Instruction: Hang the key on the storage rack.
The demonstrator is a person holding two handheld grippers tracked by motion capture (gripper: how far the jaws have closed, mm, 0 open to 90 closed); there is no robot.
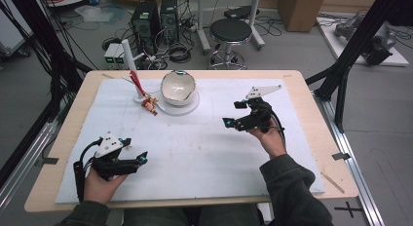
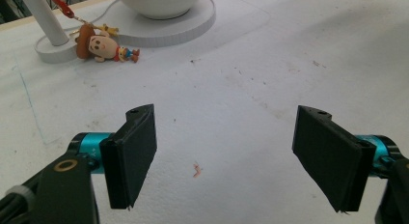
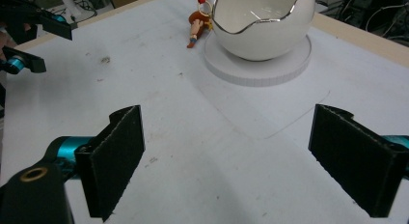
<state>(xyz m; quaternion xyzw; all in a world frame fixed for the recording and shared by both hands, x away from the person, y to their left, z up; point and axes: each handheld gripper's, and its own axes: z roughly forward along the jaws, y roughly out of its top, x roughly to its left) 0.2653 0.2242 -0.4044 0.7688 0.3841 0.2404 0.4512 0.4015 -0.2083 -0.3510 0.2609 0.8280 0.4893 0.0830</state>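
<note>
White egg-shaped ceramic bowl (image 1: 178, 88) sits on its round white base at the table's far middle, small cowboy figurine (image 1: 150, 104) lying beside it. I've got left gripper (image 1: 138, 159) and right gripper (image 1: 233, 114) both wide open, empty, well apart from them.

From my seat, the bowl (image 2: 161, 4) lost its top to the left gripper view's edge. The doll (image 3: 197, 25) lay partly behind the bowl in the right gripper view, its head hidden, and looked too small overhead.
</note>
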